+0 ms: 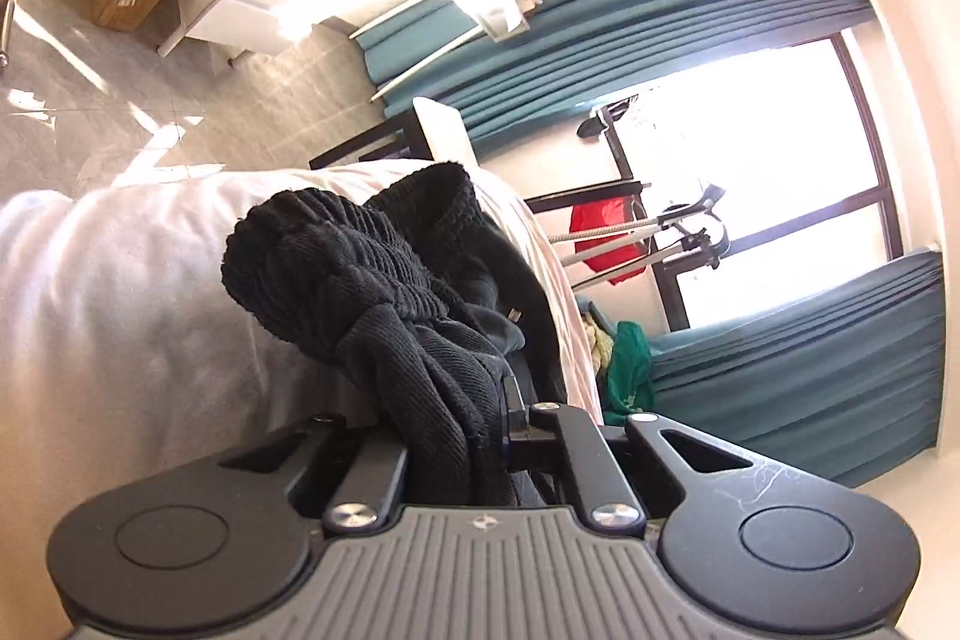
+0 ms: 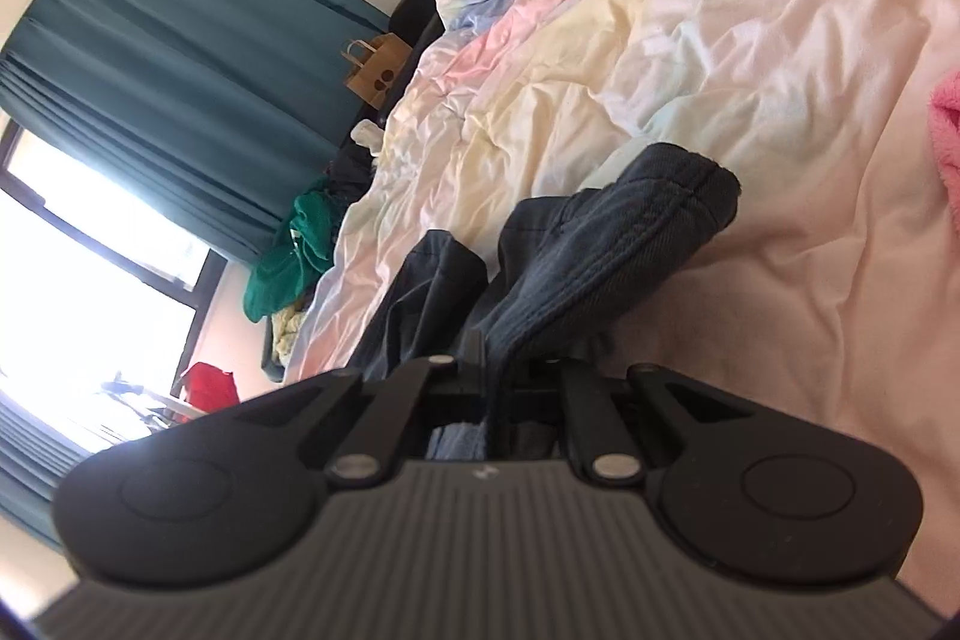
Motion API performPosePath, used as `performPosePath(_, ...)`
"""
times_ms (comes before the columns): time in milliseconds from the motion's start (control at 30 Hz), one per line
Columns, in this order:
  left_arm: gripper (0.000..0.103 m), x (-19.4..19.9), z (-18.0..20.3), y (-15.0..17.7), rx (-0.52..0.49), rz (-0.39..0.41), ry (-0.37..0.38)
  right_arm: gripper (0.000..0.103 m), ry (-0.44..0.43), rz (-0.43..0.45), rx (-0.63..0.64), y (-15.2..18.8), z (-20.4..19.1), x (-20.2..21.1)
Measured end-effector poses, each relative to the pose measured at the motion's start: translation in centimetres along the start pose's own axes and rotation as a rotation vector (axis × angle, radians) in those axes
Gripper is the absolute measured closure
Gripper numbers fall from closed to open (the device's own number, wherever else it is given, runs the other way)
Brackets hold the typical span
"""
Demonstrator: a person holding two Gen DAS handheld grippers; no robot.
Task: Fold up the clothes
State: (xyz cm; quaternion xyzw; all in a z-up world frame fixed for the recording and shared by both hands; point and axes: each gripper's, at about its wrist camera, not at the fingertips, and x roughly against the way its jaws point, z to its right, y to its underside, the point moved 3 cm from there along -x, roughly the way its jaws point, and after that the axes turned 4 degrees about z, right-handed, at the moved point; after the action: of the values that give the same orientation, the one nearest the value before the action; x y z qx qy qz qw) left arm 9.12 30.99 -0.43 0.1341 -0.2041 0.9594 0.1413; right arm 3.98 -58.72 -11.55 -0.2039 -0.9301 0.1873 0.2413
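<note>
Both hand-held grippers are clamping cloth: the left hand-held gripper is pinching a bunched black knit garment, the right hand-held gripper is gripping a dark ribbed hem. Whether these are one piece, cannot tell. Cloth is hanging up off the bed, crumpled, not flat. Judging the step as spreading or carrying a fold over: keeping both pinches tight, edges level, pulling tension evenly so the fabric is landing smooth on the bedding, away from the pink item.
</note>
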Motion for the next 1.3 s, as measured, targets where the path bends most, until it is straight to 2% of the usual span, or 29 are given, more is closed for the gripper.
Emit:
performPosePath(67,0.095,1.0,1.0,-0.7,-0.031,0.032,0.000,0.095,-0.032,0.003,0.009,-0.3,-1.0,0.9)
performPosePath(233,0.095,0.2,5.0,-2.1,-0.084,0.020,0.009,0.095,-0.096,0.003,0.122,-1.3,-7.1,-0.8)
performPosePath(300,0.095,-3.5,8.3,-3.6,-0.115,0.028,0.010,0.095,-0.108,0.002,0.147,-1.7,-9.9,-2.8)
performPosePath(400,0.094,-8.0,11.8,-5.1,-0.111,0.030,0.001,0.095,-0.112,-0.006,0.163,-2.4,-14.0,-7.2)
performPosePath(500,0.094,-15.1,14.6,-6.3,-0.098,0.020,-0.024,0.095,-0.090,-0.009,0.220,-2.1,-17.7,-13.6)
performPosePath(567,0.094,-21.0,16.3,-7.0,-0.127,0.022,-0.055,0.095,-0.070,-0.014,0.256,-1.4,-19.9,-18.0)
performPosePath(667,0.094,-30.6,16.8,-7.6,-0.173,0.010,-0.115,0.095,-0.021,-0.036,0.313,0.6,-21.8,-25.1)
performPosePath(800,0.093,-42.5,15.4,-7.6,-0.193,-0.048,-0.221,0.095,0.069,-0.084,0.378,3.3,-21.5,-33.2)
performPosePath(900,0.091,-48.6,13.5,-7.6,-0.201,-0.095,-0.281,0.095,0.115,-0.120,0.401,5.0,-20.4,-37.5)
performPosePath(967,0.089,-50.8,12.4,-7.6,-0.197,-0.115,-0.294,0.095,0.128,-0.130,0.414,6.0,-19.8,-38.8)
performPosePath(1100,0.077,-51.9,10.7,-8.3,-0.197,-0.187,-0.263,0.091,0.132,-0.154,0.365,6.4,-18.6,-39.5)
performPosePath(1167,0.060,-51.3,10.3,-8.7,-0.173,-0.208,-0.234,0.086,0.106,-0.171,0.300,5.9,-18.1,-39.0)
performPosePath(1200,0.039,-50.3,10.5,-8.8,-0.176,-0.206,-0.225,0.082,0.081,-0.175,0.269,5.4,-18.0,-38.3)
performPosePath(1233,0.026,-49.3,10.6,-9.0,-0.181,-0.203,-0.216,0.072,0.054,-0.178,0.240,5.0,-17.9,-37.5)
performPosePath(1267,0.022,-48.0,11.2,-9.2,-0.203,-0.198,-0.188,0.058,0.029,-0.176,0.223,4.5,-17.9,-36.5)
performPosePath(1300,0.021,-46.6,11.8,-9.3,-0.227,-0.192,-0.160,0.051,0.004,-0.169,0.213,4.0,-18.0,-35.3)
